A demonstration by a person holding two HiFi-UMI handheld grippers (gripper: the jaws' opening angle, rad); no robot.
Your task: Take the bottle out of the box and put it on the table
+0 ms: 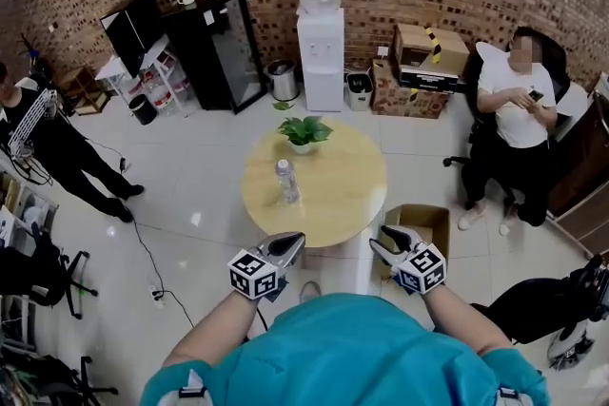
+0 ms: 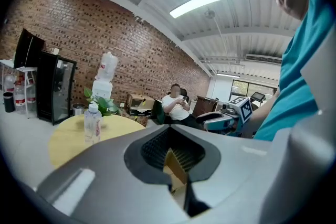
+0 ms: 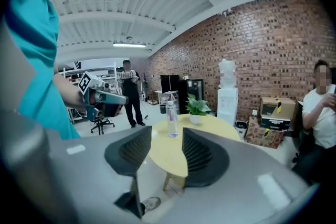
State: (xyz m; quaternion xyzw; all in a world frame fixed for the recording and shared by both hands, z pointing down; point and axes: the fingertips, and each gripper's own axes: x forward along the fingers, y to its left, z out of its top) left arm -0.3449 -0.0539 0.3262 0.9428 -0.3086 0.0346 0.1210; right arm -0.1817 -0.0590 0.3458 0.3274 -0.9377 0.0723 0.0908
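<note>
Shut tight and empty: left grey gripper (image 1: 289, 244). Parted, nothing between the pads: right grey gripper (image 1: 384, 248). Ahead of both, apart from the tips, nearer the left tongs: clear plastic water bottle (image 1: 285, 181), upright on round yellow table (image 1: 347, 190). Just beyond the right tongs, on the floor: open brown cardboard box (image 1: 436, 220).

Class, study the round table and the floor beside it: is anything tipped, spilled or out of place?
Nothing stands out. The water bottle stands upright on the round yellow table, apart from the potted plant, with no spill showing. The open cardboard box sits on the floor beside the table.
</note>
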